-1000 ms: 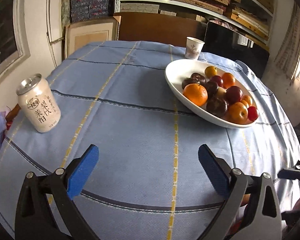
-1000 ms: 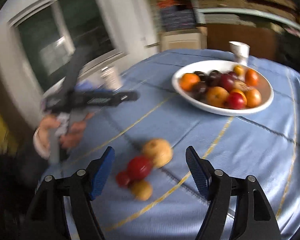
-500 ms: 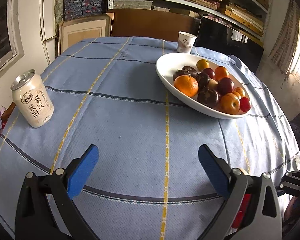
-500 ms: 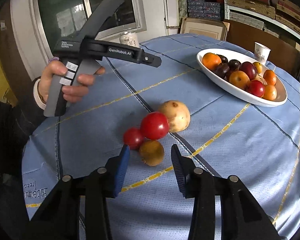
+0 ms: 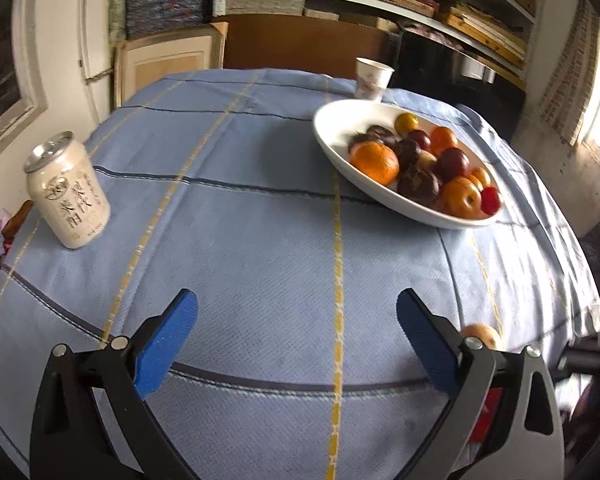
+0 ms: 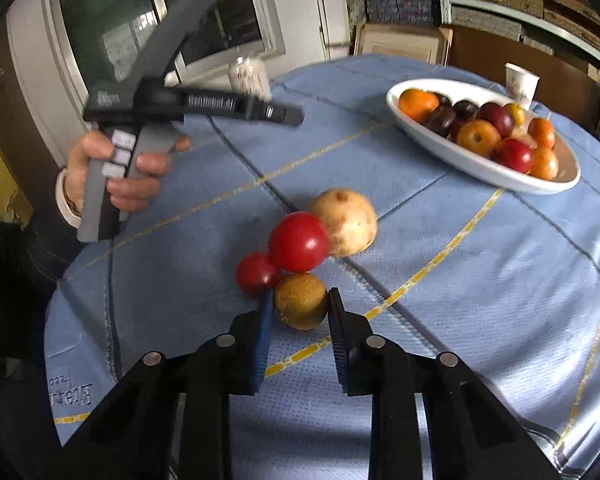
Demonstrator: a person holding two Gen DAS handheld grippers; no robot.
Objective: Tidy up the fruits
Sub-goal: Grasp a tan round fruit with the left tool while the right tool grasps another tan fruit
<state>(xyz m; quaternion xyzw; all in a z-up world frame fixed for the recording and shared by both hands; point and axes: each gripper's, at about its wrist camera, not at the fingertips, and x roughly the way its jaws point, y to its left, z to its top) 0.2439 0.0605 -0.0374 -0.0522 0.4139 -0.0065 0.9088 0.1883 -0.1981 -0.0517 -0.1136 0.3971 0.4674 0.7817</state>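
Note:
In the right wrist view my right gripper (image 6: 300, 304) has its blue pads against both sides of a small brown-yellow fruit (image 6: 300, 300) lying on the blue tablecloth. Touching it are a small red fruit (image 6: 256, 272), a larger red fruit (image 6: 298, 242) and a pale yellow fruit (image 6: 346, 222). A white oval bowl (image 6: 472, 164) full of oranges, plums and red fruits stands at the far right. My left gripper (image 5: 296, 332) is open and empty above bare cloth; the bowl (image 5: 340, 152) shows at its upper right.
A beverage can (image 5: 68, 196) stands at the table's left edge, and a paper cup (image 5: 372, 80) behind the bowl. The hand holding the left gripper (image 6: 132, 160) hovers left of the loose fruits. Shelves and boxes stand beyond the table.
My right gripper has moved forward and down and its jaws have narrowed onto the brown-yellow fruit. The left gripper has shifted slightly and stays open.

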